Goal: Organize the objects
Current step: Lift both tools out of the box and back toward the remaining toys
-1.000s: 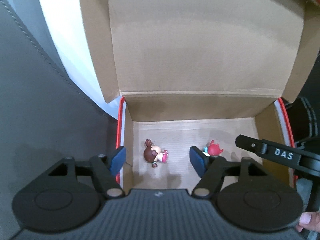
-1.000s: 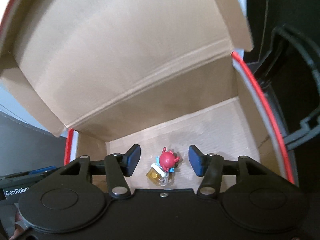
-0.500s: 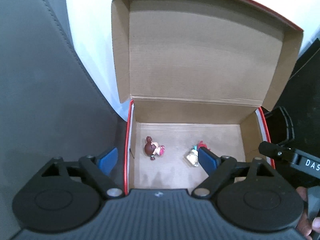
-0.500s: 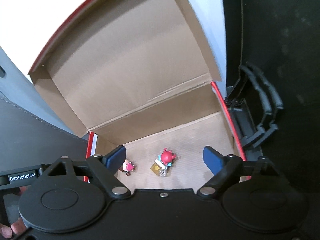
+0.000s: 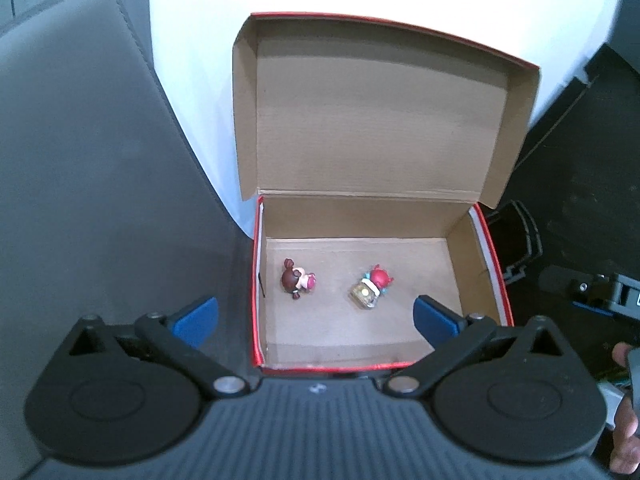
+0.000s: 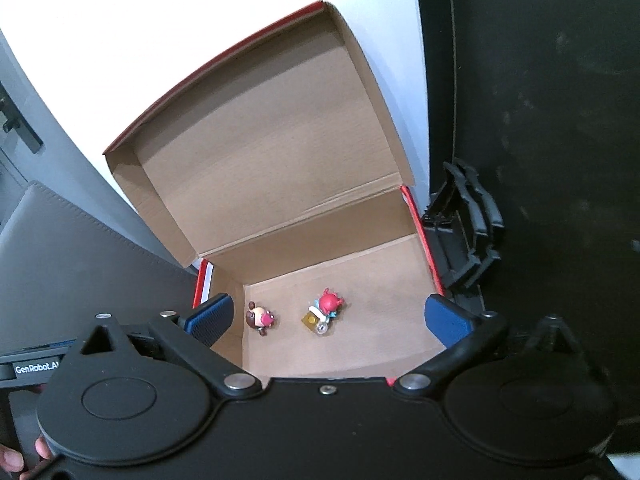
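An open cardboard box (image 5: pixel 452 264) with red outer edges has its lid standing up at the back; it also shows in the right wrist view (image 6: pixel 416 264). Two small figures lie on its floor: a brown-haired doll (image 5: pixel 297 279) (image 6: pixel 259 317) on the left and a red-headed figure with a yellow base (image 5: pixel 372 287) (image 6: pixel 324 310) near the middle. My left gripper (image 5: pixel 316 318) is open and empty, held high above the box's front. My right gripper (image 6: pixel 332 316) is open and empty, also above the box.
A grey leather seat (image 5: pixel 100 200) lies left of the box. A white surface (image 5: pixel 192 80) is behind it. A black plastic part (image 6: pixel 468 236) sits against the box's right side on dark ground (image 6: pixel 540 120). The right gripper's body (image 5: pixel 592 292) shows at the left view's right edge.
Both grippers have risen up and back out of the box and opened wider. The red-headed figure stays on the box floor where the right gripper was; the doll has not moved.
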`<state>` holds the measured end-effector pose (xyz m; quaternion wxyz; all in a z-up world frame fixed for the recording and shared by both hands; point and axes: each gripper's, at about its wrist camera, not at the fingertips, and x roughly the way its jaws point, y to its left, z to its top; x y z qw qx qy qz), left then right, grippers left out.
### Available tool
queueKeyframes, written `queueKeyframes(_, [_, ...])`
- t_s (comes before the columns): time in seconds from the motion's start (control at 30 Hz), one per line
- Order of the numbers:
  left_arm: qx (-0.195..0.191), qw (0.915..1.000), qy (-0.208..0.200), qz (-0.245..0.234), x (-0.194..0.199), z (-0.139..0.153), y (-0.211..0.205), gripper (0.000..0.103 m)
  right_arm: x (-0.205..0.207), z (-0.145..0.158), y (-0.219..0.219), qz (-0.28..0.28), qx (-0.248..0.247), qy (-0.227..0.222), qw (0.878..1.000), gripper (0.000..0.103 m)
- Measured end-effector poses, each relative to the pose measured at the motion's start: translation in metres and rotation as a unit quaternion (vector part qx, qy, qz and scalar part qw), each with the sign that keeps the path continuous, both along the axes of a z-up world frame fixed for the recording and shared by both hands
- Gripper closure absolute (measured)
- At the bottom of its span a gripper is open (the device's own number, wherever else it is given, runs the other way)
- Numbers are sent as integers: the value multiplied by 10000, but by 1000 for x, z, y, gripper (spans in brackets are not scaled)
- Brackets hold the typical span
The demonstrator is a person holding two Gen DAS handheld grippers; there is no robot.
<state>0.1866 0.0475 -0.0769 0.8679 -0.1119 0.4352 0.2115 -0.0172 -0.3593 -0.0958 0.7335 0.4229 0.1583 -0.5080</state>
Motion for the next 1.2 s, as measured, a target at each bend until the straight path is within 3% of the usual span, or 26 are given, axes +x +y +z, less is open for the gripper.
queueKeyframes(0.77, [-79,9992,-145,-361,-84,31,-57,0,-37,49,111,258,-105,369,9989,0])
queueKeyframes(1.2, [-52,9989,-155,-446,-126,39,-73,0,-47,60,156,401,-138,384,9984,0])
